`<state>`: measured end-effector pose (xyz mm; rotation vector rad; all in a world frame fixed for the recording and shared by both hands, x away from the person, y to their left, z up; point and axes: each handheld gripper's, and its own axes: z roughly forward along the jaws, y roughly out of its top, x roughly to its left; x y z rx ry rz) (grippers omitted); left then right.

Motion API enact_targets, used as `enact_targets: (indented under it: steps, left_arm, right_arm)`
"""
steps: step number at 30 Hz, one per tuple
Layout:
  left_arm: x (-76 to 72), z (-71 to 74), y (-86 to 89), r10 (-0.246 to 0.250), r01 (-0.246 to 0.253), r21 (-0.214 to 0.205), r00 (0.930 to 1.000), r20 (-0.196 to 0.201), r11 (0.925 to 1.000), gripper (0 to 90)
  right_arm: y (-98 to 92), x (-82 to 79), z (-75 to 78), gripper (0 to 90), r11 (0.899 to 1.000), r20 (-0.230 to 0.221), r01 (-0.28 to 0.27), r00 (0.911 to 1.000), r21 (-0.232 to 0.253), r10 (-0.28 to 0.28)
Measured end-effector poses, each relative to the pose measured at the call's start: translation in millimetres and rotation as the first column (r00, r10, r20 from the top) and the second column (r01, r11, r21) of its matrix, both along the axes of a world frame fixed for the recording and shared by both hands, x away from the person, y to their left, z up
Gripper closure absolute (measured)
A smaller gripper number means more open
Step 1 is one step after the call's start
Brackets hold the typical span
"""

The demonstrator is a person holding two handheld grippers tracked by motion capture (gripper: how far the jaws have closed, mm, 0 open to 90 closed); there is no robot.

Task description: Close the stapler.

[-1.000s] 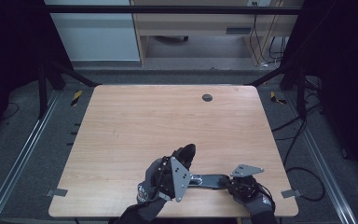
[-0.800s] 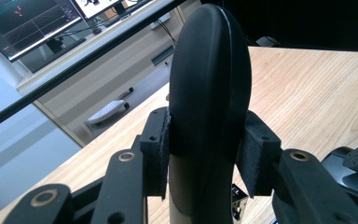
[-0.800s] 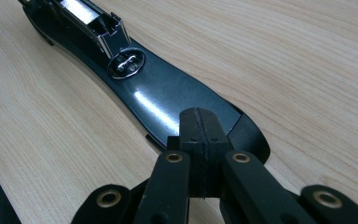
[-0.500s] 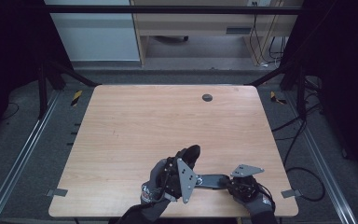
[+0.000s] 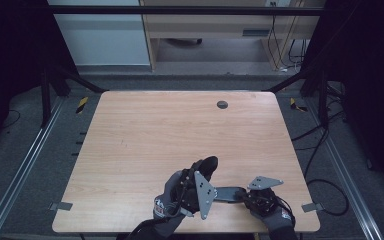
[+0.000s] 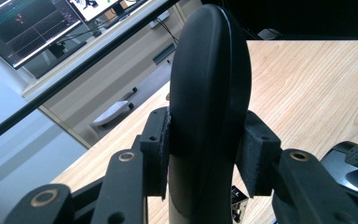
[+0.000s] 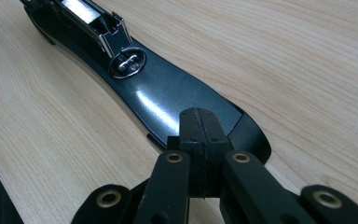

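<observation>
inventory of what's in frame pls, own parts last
black oval shell: 1, black, clamped upright between the left gripper's pads
flat black part: 1, glossy black with a metal fitting, lying on the table near its front edge
table: 1, light wood, centre
round insert: 1, dark, far side of the table
left gripper: 1, black, shut on the black oval shell
right gripper: 1, black, jaws shut, tips on the flat black part
gloved hands: 2, dark, bottom edge

Matt black plastic cover (image 6: 209, 107), glossy dark body (image 7: 168, 100), wood-grain table (image 5: 145, 135)
</observation>
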<state>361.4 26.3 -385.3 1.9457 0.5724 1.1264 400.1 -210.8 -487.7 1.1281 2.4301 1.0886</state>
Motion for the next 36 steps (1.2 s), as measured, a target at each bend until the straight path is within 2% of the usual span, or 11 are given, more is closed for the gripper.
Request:
enact_targets:
  steps: [22, 28, 30, 32, 36]
  left_arm:
    - [-0.6, -4.4, -10.0, -0.010, 0.010, 0.045, 0.9999, 0.010, 0.9990, 58.4]
    - [-1.3, -8.5, -17.5, -0.012, 0.011, 0.069, 0.9996, 0.024, 0.9975, 58.3]
    - [-1.5, -8.7, -18.8, -0.013, 0.011, 0.090, 0.9997, 0.022, 0.9959, 58.2]
    - [-1.2, -10.1, -20.9, -0.016, 0.014, 0.084, 0.9995, 0.026, 0.9963, 58.1]
    - [-1.5, -11.5, -23.7, -0.020, 0.017, 0.105, 0.9995, 0.025, 0.9944, 57.9]
  right_arm:
    - [0.4, -0.3, 0.0, 90.0, 1.000, 0.000, 0.000, 1.0000, 0.001, 0.000]
    - [0.5, -0.7, 0.1, 90.0, 1.000, -0.005, 0.001, 1.0000, 0.003, -0.001]
    - [0.5, -0.6, 0.0, 90.0, 1.000, -0.003, -0.001, 1.0000, 0.002, 0.001]
    - [0.5, -0.7, 0.1, 90.0, 1.000, -0.005, 0.000, 1.0000, 0.004, 0.000]
    - [0.4, -0.7, 0.2, 90.0, 1.000, -0.007, -0.001, 1.0000, 0.003, 0.001]
